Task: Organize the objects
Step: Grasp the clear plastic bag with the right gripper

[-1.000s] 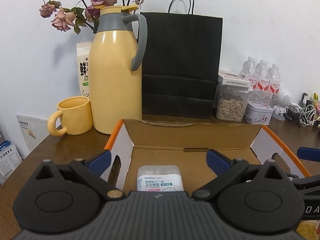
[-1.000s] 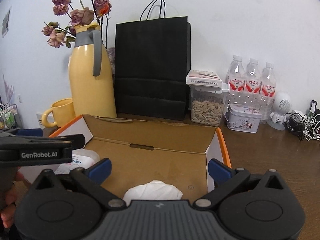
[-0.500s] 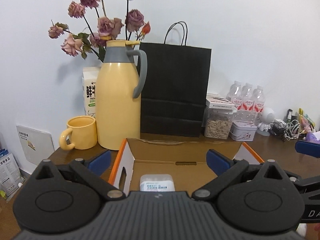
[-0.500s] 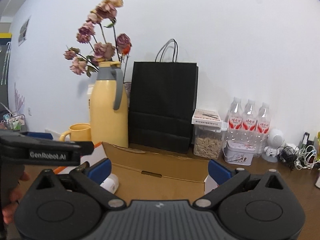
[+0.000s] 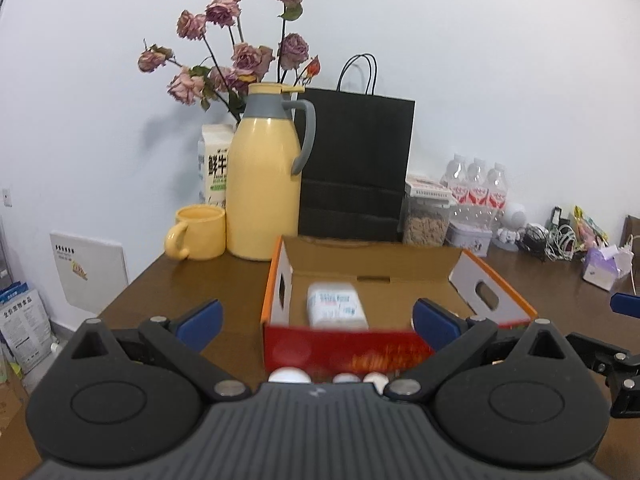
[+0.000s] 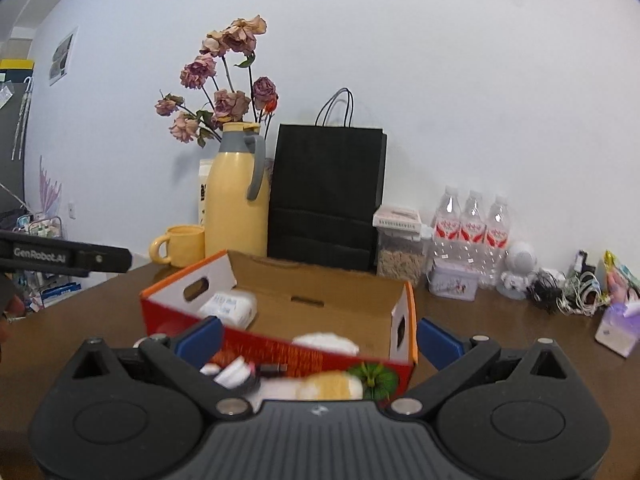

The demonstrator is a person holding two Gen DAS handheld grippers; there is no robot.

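Both the left gripper (image 5: 316, 322) and right gripper (image 6: 318, 338), wide open and empty, have withdrawn toward 6 o'clock from the cardboard box (image 5: 492, 296), leaving the cotton-swab pack (image 5: 336, 306) inside, so that placement looks finished.

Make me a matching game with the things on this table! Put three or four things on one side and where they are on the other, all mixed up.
Things:
1. white plastic packet
2. yellow ceramic mug
3. black paper bag
4. three clear water bottles

Places:
A. against the wall, just right of the yellow thermos jug
B. inside the open cardboard box
C. just right of the clear jar of seeds
D. just left of the jug

Pairs: 1-B, 2-D, 3-A, 4-C
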